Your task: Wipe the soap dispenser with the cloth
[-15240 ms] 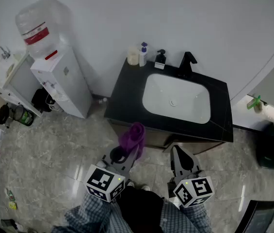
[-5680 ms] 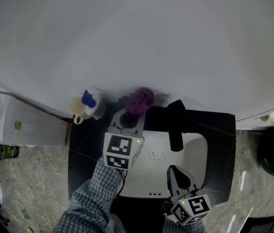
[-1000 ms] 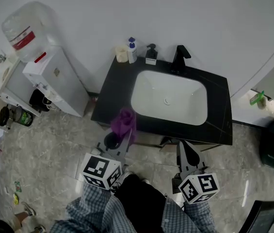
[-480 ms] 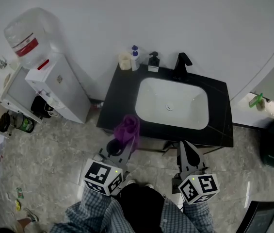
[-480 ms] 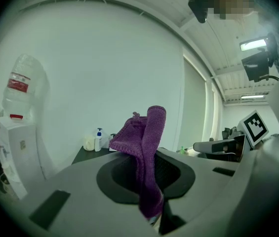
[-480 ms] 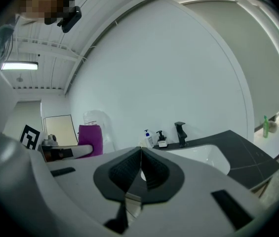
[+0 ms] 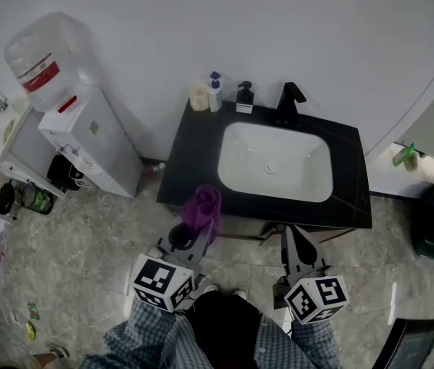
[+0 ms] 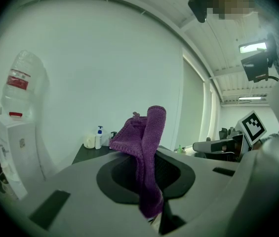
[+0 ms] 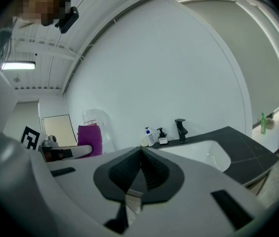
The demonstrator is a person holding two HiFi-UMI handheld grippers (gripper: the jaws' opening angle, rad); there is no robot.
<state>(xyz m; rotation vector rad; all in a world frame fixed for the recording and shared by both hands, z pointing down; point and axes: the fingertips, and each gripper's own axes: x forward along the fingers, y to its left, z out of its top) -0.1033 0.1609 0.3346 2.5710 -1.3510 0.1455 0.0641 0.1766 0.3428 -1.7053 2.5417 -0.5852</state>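
Note:
The black soap dispenser stands on the black counter's back edge, left of the black faucet. It also shows small in the right gripper view as the soap dispenser and in the left gripper view as a dark dispenser. My left gripper is shut on the purple cloth, held well in front of the counter; the cloth stands up between the jaws. My right gripper is shut and holds nothing, also in front of the counter.
A white bottle with blue pump and a cream cup stand left of the dispenser. The white basin fills the counter's middle. A water cooler with its bottle stands at left. Marble floor lies below.
Over the last second both grippers barely moved; the view shifted slightly. Several seconds ago the left gripper held the cloth up at the dispenser; now it is back in front of the counter.

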